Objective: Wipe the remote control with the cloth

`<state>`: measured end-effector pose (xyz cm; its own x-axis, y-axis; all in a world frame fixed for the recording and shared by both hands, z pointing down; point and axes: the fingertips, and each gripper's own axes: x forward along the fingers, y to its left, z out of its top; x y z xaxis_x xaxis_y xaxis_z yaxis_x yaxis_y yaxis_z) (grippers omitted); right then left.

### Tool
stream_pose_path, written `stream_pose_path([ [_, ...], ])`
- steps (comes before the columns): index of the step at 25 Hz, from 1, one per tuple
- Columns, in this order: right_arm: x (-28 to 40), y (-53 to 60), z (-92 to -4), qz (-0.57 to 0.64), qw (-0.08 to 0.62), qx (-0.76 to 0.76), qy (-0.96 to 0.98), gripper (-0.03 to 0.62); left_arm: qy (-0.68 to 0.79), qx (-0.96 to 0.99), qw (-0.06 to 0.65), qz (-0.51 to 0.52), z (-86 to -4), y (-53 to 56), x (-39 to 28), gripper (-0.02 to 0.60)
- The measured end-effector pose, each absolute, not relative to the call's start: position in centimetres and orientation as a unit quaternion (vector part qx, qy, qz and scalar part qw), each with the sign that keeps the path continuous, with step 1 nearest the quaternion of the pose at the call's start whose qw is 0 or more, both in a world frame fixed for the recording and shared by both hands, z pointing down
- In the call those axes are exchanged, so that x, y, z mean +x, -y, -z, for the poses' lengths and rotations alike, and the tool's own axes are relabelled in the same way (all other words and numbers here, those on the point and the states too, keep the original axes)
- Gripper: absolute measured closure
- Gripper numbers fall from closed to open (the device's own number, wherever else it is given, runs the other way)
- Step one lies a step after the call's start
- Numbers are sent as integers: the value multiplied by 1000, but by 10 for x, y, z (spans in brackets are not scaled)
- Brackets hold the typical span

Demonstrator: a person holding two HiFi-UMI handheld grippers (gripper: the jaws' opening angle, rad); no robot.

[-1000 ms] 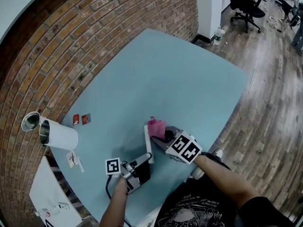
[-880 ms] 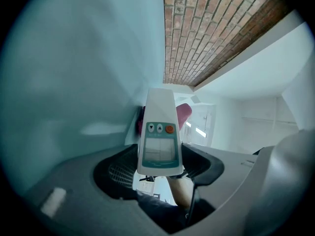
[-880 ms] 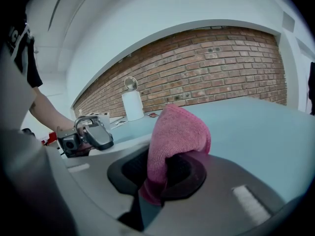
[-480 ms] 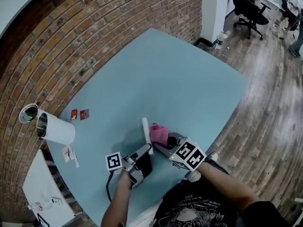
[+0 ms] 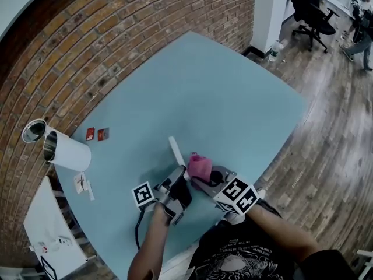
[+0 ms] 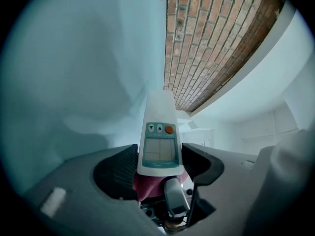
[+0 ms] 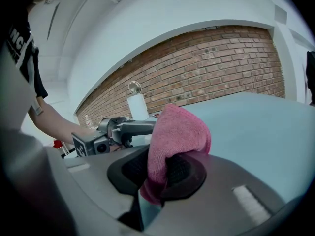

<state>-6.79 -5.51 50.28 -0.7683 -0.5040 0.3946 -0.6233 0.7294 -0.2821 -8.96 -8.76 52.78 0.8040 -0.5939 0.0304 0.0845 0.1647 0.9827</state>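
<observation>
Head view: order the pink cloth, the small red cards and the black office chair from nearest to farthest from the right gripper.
1. Pink cloth, clamped in the right gripper.
2. Small red cards, on the table's left side.
3. Black office chair, on the floor, top right.

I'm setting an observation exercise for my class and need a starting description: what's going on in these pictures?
A person works over a light blue table with a gripper in each hand. The left gripper is shut on one end of a white remote control, whose buttons face that gripper's camera. The right gripper is shut on a bunched pink cloth, held right beside the remote near the left gripper's jaws. Whether the cloth presses on the remote cannot be told.
</observation>
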Motion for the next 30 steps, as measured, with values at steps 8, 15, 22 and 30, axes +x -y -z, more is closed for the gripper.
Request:
stream_pose_path([
  [8,-71,47,-496,-193,146,298,923,531,243,597,724,246,-531,95,-92,295],
  [15,-82,39,-496,-181,153,294,926,531,257,600,721,232,-533,93,-91,295],
  [22,-75,44,-491,-194,133,308,922,531,271,646,702,132,-538,83,-104,296],
  [30,-62,53,-492,-213,116,335,911,531,275,733,613,-107,-552,66,-133,296],
])
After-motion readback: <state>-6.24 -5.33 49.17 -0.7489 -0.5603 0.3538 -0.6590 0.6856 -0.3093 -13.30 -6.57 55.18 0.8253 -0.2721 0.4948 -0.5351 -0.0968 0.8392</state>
